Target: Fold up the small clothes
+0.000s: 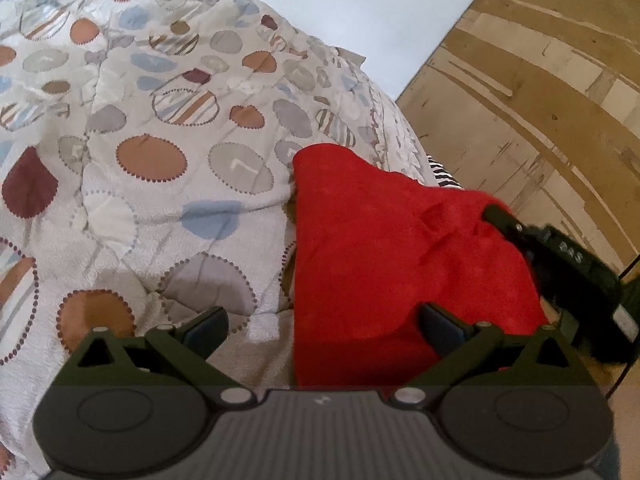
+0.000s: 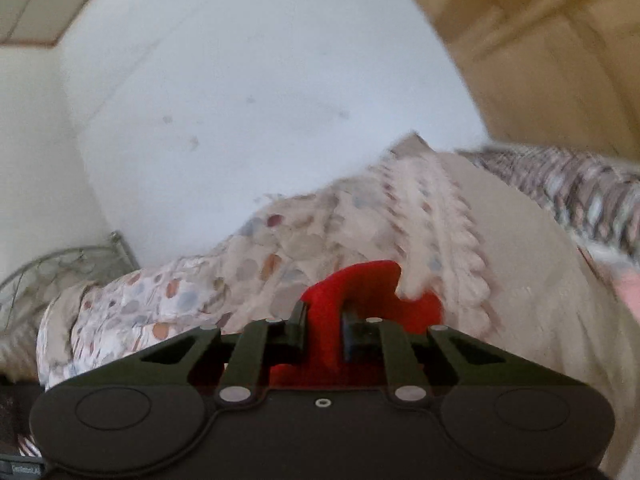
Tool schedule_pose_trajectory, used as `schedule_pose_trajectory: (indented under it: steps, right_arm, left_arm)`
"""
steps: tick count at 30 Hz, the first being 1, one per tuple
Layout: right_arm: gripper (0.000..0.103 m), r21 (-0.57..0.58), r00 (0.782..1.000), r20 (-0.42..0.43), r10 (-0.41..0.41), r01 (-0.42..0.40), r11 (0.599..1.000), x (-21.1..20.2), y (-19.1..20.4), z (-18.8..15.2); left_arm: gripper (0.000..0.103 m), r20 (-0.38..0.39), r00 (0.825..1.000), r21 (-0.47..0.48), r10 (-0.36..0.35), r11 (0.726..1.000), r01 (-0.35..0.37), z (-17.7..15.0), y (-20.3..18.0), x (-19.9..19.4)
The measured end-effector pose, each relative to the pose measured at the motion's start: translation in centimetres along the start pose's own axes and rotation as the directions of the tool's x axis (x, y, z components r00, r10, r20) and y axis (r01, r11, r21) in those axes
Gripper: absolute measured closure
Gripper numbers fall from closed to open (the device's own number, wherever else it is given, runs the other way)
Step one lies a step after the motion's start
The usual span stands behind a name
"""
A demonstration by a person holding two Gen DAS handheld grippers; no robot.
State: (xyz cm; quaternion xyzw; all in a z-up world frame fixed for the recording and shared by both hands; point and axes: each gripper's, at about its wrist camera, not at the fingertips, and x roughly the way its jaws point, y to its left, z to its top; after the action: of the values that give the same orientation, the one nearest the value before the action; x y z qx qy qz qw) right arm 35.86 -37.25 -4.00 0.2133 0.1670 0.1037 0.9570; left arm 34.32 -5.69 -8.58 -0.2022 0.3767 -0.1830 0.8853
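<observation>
A red cloth hangs above the patterned bedspread, lifted at its right edge. My left gripper is open, its right finger in front of the cloth's lower part and its left finger over the bedspread. My right gripper is shut on a bunched fold of the red cloth; in the left wrist view the right gripper shows at the cloth's right edge.
The bed stands against a pale wall. A wooden wardrobe stands to the right. A metal bed frame shows at far left. A striped fabric peeks out behind the cloth.
</observation>
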Motion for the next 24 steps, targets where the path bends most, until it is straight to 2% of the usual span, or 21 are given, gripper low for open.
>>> schedule_pose_trajectory:
  steps: [2, 5, 8, 10, 12, 14, 16, 17, 18, 19, 24]
  right_arm:
    - [0.086, -0.018, 0.999, -0.026, -0.037, 0.036, 0.999, 0.8, -0.1, 0.3]
    - [0.086, 0.045, 0.991, -0.080, -0.107, 0.110, 0.993, 1.5, -2.2, -0.7]
    - [0.079, 0.112, 0.989, -0.090, -0.114, 0.123, 0.986, 0.9, -3.8, -2.1]
    - [0.068, 0.125, 0.989, -0.086, -0.124, 0.134, 0.983, 0.1, -4.0, -2.2]
    - [0.063, 0.129, 0.986, -0.094, -0.135, 0.146, 0.981, -0.4, -3.9, -1.8]
    - [0.050, 0.135, 0.985, -0.103, -0.141, 0.154, 0.979, -0.8, -3.5, -0.9]
    - [0.013, 0.149, 0.986, -0.097, -0.136, 0.149, 0.978, -1.1, -3.2, 0.2]
    - [0.005, 0.159, 0.988, -0.094, -0.126, 0.140, 0.977, -1.2, -3.0, 0.7]
    - [0.001, 0.167, 0.990, -0.089, -0.109, 0.123, 0.978, -1.1, -2.7, 1.1]
    - [0.001, 0.163, 0.992, -0.092, -0.091, 0.105, 0.981, -0.9, -2.3, 1.5]
    - [0.001, 0.077, 0.973, -0.187, -0.135, 0.152, 0.985, 1.6, -1.4, 1.2]
  left_arm:
    - [0.000, 0.009, 1.000, 0.010, 0.008, 1.000, -0.008, -0.1, -0.3, -0.1]
    - [0.000, 0.019, 1.000, 0.035, 0.017, 0.999, -0.018, -0.3, -0.9, 0.0]
    - [0.000, 0.026, 0.999, 0.066, 0.029, 0.997, -0.031, -0.4, -1.6, 0.0]
    - [0.000, 0.040, 0.998, 0.092, 0.047, 0.994, -0.050, -0.5, -2.0, -0.2]
    - [0.000, 0.050, 0.997, 0.113, 0.058, 0.992, -0.064, -0.6, -2.3, -0.3]
    - [0.000, 0.059, 0.996, 0.128, 0.069, 0.989, -0.076, -0.7, -2.5, -0.4]
    - [0.000, 0.066, 0.995, 0.135, 0.077, 0.987, -0.085, -0.9, -2.7, -0.5]
    - [0.000, 0.068, 0.995, 0.139, 0.079, 0.986, -0.088, -0.9, -2.7, -0.5]
    - [0.000, 0.070, 0.994, 0.146, 0.083, 0.985, -0.093, -0.9, -2.8, -0.6]
    - [0.000, 0.074, 0.993, 0.153, 0.087, 0.983, -0.098, -0.9, -2.9, -0.6]
    - [0.000, 0.076, 0.993, 0.165, 0.091, 0.981, -0.103, -0.9, -3.0, -0.7]
